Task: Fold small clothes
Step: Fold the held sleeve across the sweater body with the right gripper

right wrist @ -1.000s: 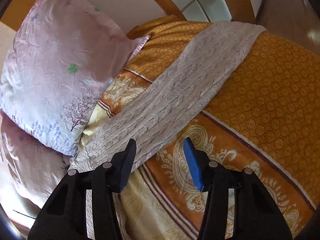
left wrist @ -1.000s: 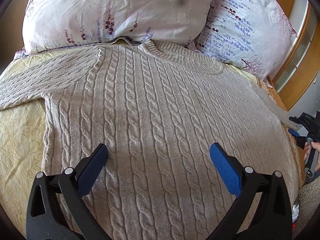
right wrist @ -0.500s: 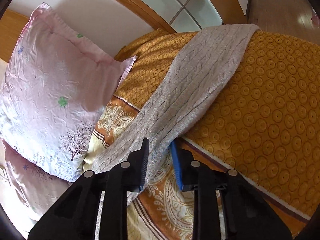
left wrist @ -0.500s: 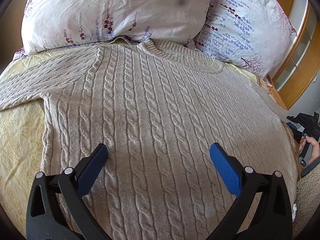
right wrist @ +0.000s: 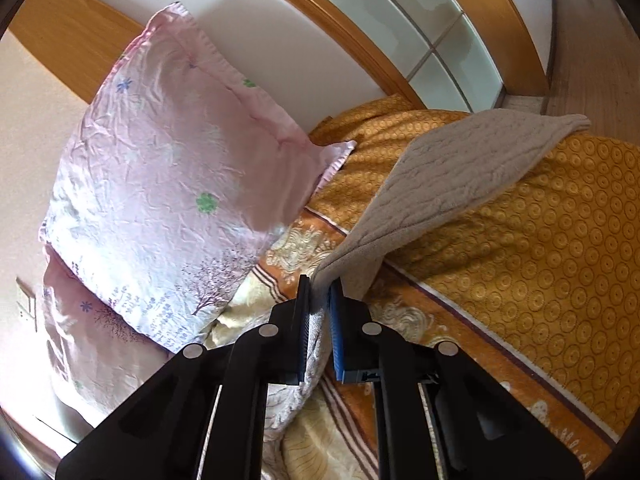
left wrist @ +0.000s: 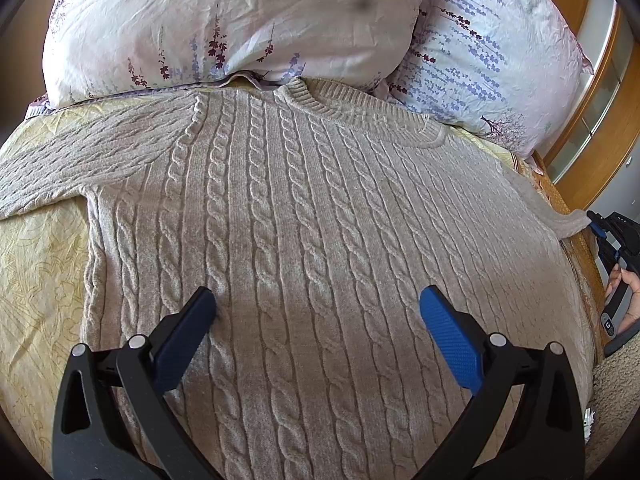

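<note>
Since the earlier frame, right gripper [right wrist: 320, 300] had closed from apart onto the sweater's right sleeve [right wrist: 452, 176], presumably to fold it inward. Sweater [left wrist: 304, 232] lay flat on bedspread [left wrist: 36, 264], below pillows [left wrist: 240, 20]. Left gripper [left wrist: 318, 320] hovered spread apart over the body.

A sweater [left wrist: 304, 240] lay flat on a bed [left wrist: 36, 288], its collar at the far end touching two pillows [left wrist: 240, 20], its sleeves spread left and right.
</note>
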`<action>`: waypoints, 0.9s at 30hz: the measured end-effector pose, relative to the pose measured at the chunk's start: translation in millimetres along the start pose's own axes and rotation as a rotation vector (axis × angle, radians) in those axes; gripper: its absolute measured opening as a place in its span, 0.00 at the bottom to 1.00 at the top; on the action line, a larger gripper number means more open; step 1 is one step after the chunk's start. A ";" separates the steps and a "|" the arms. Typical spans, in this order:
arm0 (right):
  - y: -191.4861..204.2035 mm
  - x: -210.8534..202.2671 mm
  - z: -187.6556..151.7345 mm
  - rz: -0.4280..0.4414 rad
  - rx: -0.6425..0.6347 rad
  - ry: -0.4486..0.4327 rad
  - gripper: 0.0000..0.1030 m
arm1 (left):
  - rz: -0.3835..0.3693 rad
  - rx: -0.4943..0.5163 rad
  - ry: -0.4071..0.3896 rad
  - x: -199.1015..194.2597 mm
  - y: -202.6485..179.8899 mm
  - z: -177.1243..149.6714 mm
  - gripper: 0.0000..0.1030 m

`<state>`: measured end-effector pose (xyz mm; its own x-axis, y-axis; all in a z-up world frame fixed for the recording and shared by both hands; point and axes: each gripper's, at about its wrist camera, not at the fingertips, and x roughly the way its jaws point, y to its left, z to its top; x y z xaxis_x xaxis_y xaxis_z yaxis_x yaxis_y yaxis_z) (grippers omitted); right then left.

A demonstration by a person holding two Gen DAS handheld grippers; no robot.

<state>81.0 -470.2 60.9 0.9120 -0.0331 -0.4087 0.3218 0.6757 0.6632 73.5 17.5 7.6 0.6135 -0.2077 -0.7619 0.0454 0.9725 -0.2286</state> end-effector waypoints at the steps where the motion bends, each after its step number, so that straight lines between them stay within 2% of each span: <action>1: 5.0 0.1 -1.7 0.018 -0.009 0.004 0.10 | 0.000 0.000 0.000 0.1 0.0 -0.1 0.98; 7: 49.5 3.3 -23.7 0.175 -0.107 0.075 0.10 | 0.000 0.000 0.000 0.4 0.2 -0.3 0.98; 10: 82.0 12.7 -50.8 0.251 -0.184 0.165 0.10 | 0.000 0.000 0.000 0.4 0.3 -0.3 0.98; 13: 111.0 29.6 -90.5 0.299 -0.261 0.299 0.10 | 0.000 -0.001 0.000 0.3 0.3 -0.4 0.98; 15: 125.9 44.6 -121.2 0.289 -0.316 0.400 0.09 | 0.000 0.000 0.000 0.4 0.2 -0.3 0.98; 17: 136.9 59.4 -149.5 0.243 -0.381 0.488 0.10 | 0.000 0.000 0.000 0.3 0.3 -0.3 0.98; 20: 135.1 66.9 -172.0 0.168 -0.425 0.563 0.13 | 0.000 0.000 0.000 0.4 0.2 -0.3 0.98; 22: 128.4 62.8 -167.8 0.207 -0.357 0.589 0.25 | -0.001 -0.002 0.000 -0.1 0.2 -0.5 0.98; 23: 123.8 58.2 -161.8 0.228 -0.312 0.592 0.40 | -0.002 -0.003 -0.001 -0.3 0.1 -0.5 0.98; 24: 120.8 51.9 -155.6 0.234 -0.279 0.577 0.51 | -0.002 -0.003 -0.001 -0.5 -0.1 -0.5 0.98; 27: 108.1 31.0 -130.5 0.233 -0.204 0.486 0.51 | -0.004 -0.004 -0.001 -0.5 0.2 -0.4 0.98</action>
<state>110.8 -302.0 38.1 0.7159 0.4434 -0.5394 0.0264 0.7547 0.6555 72.8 17.7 7.7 0.6142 -0.2112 -0.7604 0.0448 0.9713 -0.2336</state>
